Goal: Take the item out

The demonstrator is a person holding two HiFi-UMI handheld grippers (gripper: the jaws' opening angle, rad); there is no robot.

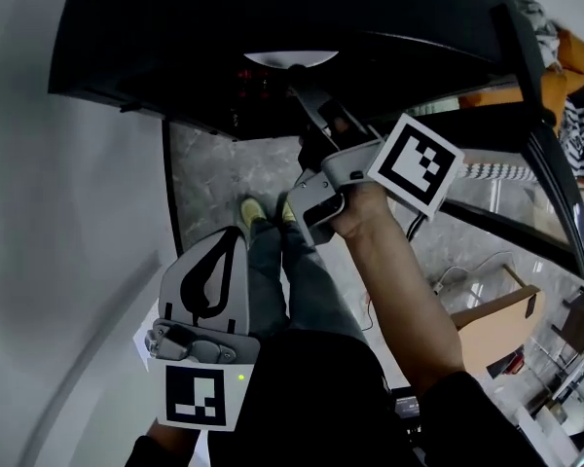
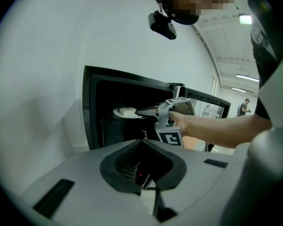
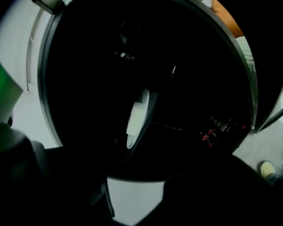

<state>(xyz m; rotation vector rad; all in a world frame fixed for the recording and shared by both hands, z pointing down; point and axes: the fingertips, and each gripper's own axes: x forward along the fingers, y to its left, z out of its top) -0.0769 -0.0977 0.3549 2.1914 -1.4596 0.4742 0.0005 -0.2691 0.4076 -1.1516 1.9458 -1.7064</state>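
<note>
A black oven-like cabinet (image 1: 175, 37) stands open against the white wall. Inside it a white plate (image 1: 290, 58) carries a pale block (image 3: 134, 119); the left gripper view shows the plate (image 2: 125, 112) on its shelf. My right gripper (image 1: 299, 74) reaches into the opening, its jaws apart just short of the plate's rim and nothing pressed between them. In the right gripper view the plate (image 3: 142, 126) appears tilted on edge in the dark interior. My left gripper (image 1: 236, 236) hangs low by my waist with its grey jaws together and nothing in them; it points toward the cabinet (image 2: 92, 112).
The cabinet's glass door (image 1: 535, 163) swings open to the right. Below are my legs and yellow shoes (image 1: 253, 210) on a grey marbled floor (image 1: 214, 168). A cardboard box (image 1: 496, 324) and cables lie at the lower right. Someone stands far off (image 2: 244, 108).
</note>
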